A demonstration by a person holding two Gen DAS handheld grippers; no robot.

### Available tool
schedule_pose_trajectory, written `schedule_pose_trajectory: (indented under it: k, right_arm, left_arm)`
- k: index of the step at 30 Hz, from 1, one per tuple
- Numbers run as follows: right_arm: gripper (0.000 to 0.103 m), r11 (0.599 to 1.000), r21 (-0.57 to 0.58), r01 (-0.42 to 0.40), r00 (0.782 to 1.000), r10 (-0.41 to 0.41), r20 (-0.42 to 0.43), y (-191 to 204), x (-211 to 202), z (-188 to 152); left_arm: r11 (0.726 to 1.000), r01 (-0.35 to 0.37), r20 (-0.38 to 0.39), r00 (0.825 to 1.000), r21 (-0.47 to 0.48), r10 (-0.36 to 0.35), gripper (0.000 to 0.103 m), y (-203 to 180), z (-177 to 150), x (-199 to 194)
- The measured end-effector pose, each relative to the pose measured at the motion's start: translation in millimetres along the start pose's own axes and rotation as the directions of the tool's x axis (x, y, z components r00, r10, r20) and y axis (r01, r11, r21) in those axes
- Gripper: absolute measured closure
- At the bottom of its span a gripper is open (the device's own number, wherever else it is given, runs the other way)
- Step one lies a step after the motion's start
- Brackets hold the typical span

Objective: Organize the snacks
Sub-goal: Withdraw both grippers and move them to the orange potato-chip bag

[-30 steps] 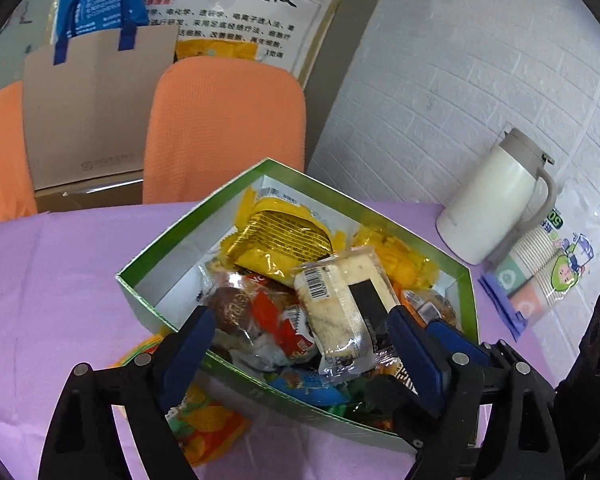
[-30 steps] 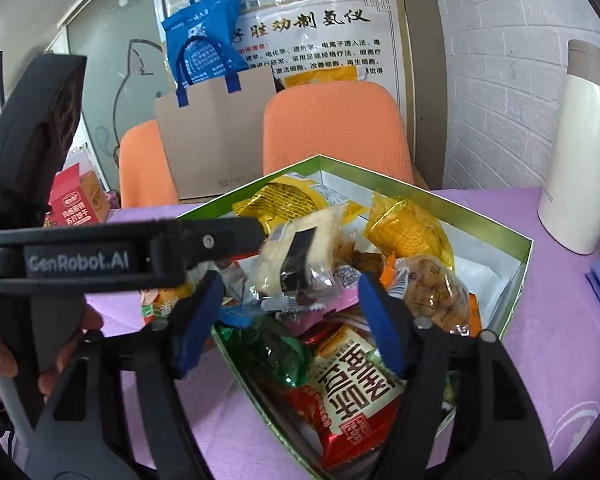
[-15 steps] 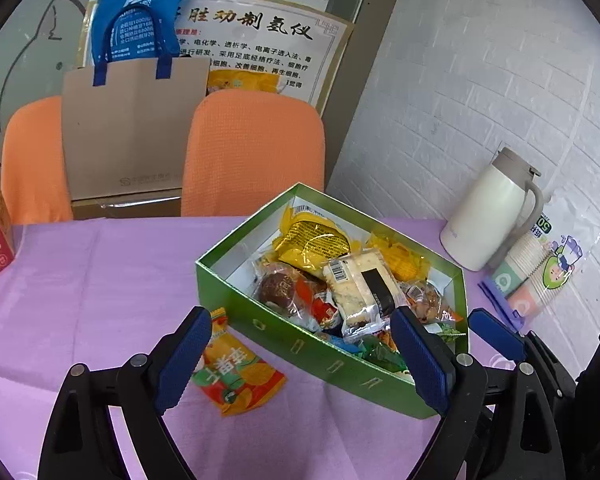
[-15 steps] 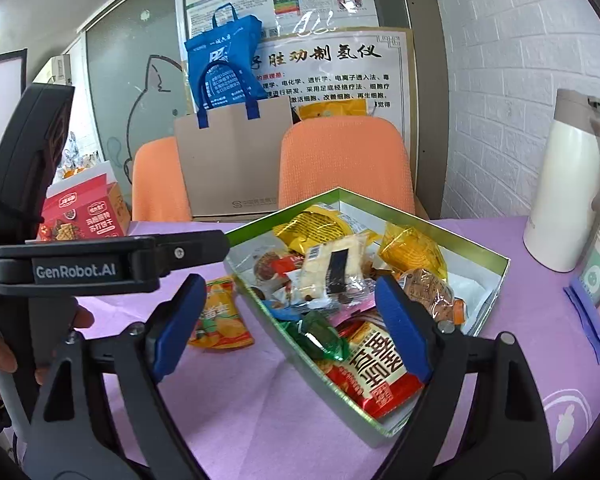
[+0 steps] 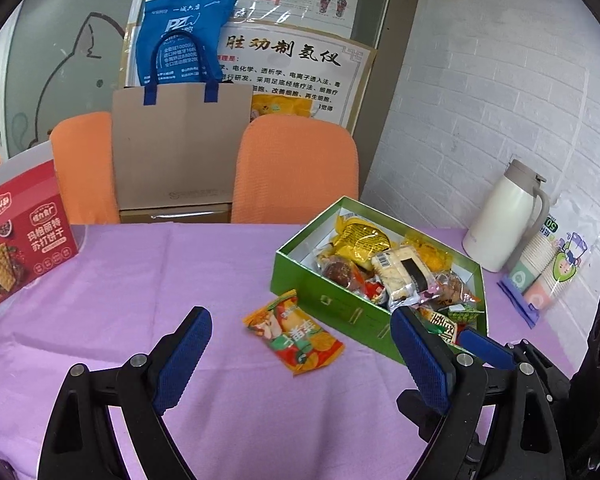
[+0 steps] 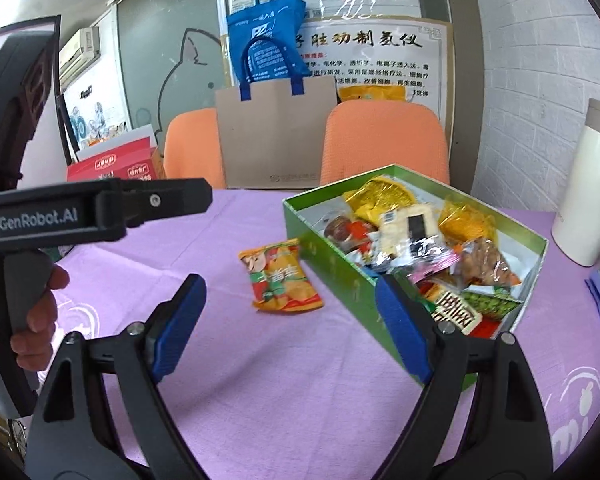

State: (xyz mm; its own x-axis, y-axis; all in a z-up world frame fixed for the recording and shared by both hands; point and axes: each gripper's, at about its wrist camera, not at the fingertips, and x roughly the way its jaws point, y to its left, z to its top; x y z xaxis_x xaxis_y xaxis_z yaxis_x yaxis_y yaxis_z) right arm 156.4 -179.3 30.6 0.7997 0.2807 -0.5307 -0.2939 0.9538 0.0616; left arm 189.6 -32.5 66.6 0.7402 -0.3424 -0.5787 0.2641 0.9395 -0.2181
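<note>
A green box [image 5: 340, 305] [image 6: 340, 270] full of wrapped snacks sits on the purple tablecloth, right of centre. One orange snack packet [image 5: 293, 331] [image 6: 279, 277] lies flat on the cloth just left of the box. My left gripper [image 5: 300, 356] is open with nothing between its blue pads, held back from the packet and above the cloth. My right gripper [image 6: 290, 322] is open too, empty, hovering short of the packet and the box's near corner. In the right wrist view the left gripper's black body [image 6: 92, 210] and a hand [image 6: 32, 320] show at the left.
A white thermos jug [image 5: 508, 218] [image 6: 588, 196] and a pack of paper cups [image 5: 548, 264] stand right of the box. A red cracker box [image 5: 20, 236] stands at the far left. Behind the table are two orange chairs [image 5: 296, 172] and a paper bag [image 5: 180, 148].
Both grippers have pulled back and up from the box, which now looks smaller and farther. The orange packet on the cloth has come fully into view.
</note>
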Motion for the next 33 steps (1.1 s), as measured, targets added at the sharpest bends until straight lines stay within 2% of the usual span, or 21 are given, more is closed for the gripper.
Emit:
schedule_pose_trajectory:
  k: [12,21,27,31,33]
  right_arm:
    - [0.017,1.0,-0.001,-0.015,0.994,0.015,-0.106,20,44,-9]
    - [0.02,0.999,-0.033,0.031,0.971,-0.038,-0.236,26,98,-4]
    - [0.022,0.996,-0.045,0.076,0.965,-0.085,-0.249,25,124,2]
    - [0.035,0.996,-0.025,0.083,0.959,-0.086,-0.272,19,139,0]
    - [0.038,0.997,-0.007,0.077,0.956,-0.076,-0.282,17,144,-1]
  left_arm:
    - [0.995,-0.081,-0.027,0.996,-0.054,0.079,0.01,54,-8,11]
    - [0.991,-0.132,-0.042,0.991,-0.035,0.131,0.01,76,-13,27]
    - [0.988,-0.149,-0.068,0.987,-0.047,0.145,0.01,95,-17,41]
    - [0.986,-0.155,-0.079,0.985,-0.06,0.15,0.01,107,-19,48]
    - [0.984,-0.164,-0.082,0.984,-0.062,0.159,0.01,111,-20,50]
